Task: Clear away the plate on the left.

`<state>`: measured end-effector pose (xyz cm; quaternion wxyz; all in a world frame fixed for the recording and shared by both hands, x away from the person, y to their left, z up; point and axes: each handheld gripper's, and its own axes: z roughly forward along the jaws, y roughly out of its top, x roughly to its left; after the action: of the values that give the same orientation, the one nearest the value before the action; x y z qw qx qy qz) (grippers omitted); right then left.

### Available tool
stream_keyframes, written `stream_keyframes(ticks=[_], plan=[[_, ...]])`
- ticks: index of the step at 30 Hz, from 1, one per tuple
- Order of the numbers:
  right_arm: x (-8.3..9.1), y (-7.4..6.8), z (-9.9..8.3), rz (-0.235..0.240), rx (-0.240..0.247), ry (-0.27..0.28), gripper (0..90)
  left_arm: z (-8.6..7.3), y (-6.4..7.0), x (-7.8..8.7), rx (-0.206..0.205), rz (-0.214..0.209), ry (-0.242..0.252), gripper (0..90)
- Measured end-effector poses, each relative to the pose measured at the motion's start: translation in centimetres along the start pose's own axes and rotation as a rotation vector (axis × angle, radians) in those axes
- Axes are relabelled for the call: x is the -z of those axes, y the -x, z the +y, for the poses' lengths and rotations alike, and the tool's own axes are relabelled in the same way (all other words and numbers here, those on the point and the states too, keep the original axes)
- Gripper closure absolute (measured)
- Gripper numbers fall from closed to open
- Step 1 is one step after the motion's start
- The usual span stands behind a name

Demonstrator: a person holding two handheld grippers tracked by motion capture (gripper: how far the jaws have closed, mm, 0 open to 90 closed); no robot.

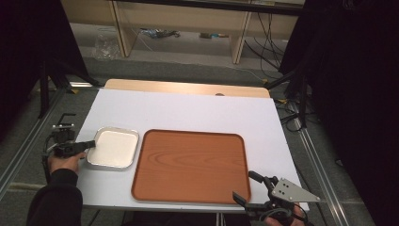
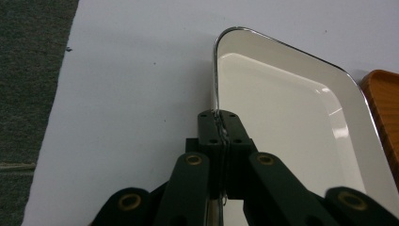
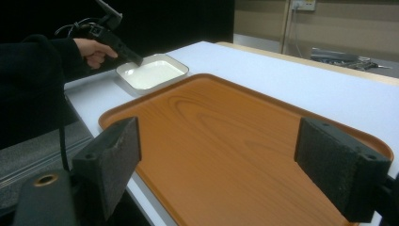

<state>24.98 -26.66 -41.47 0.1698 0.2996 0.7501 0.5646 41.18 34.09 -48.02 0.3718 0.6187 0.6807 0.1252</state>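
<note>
A shallow white enamel tray point(image 1: 114, 148) with a metal rim lies on the white table, left of a large brown wooden tray point(image 1: 190, 165). My left gripper point(image 1: 91, 143) is shut on the white tray's left rim; in the left gripper view the jaws pinch that thin rim point(image 2: 220, 125) of the white tray point(image 2: 282, 122). My right gripper point(image 1: 244, 187) stands open at the wooden tray's near right corner, one jaw on each side of that corner, with nothing held. The right gripper view shows the wooden tray point(image 3: 226, 136) between the wide-apart pads point(image 3: 113, 155) and the white tray point(image 3: 153, 73) farther off.
The white table point(image 1: 188, 110) has bare surface behind both trays. A wooden strip point(image 1: 188, 87) runs along its far edge. Beyond stand shelf legs and cables on the grey floor. Dark curtains hang at both sides, and metal rails run alongside the table.
</note>
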Motion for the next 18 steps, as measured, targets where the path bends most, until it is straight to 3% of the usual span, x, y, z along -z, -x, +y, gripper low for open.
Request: stream_keyframes(ticks=[3, 4, 11, 18], plan=[[0.0, 0.1, 0.0, 0.002, 0.011, 0.002, 16.2, 0.0, -0.1, 0.2, 0.004, -0.007, 0.010, 88.4], [0.0, 0.1, 0.0, 0.000, 0.015, 0.003, 16.2, 0.1, -0.4, 0.4, 0.012, -0.033, 0.030, 88.4], [0.0, 0.1, 0.0, 0.000, 0.017, 0.005, 16.2, 0.5, -0.1, 1.4, 0.028, -0.075, 0.077, 88.4], [0.1, 0.1, 0.0, -0.002, 0.017, 0.001, 16.2, 0.8, 0.6, 1.9, 0.010, -0.102, 0.095, 88.4]])
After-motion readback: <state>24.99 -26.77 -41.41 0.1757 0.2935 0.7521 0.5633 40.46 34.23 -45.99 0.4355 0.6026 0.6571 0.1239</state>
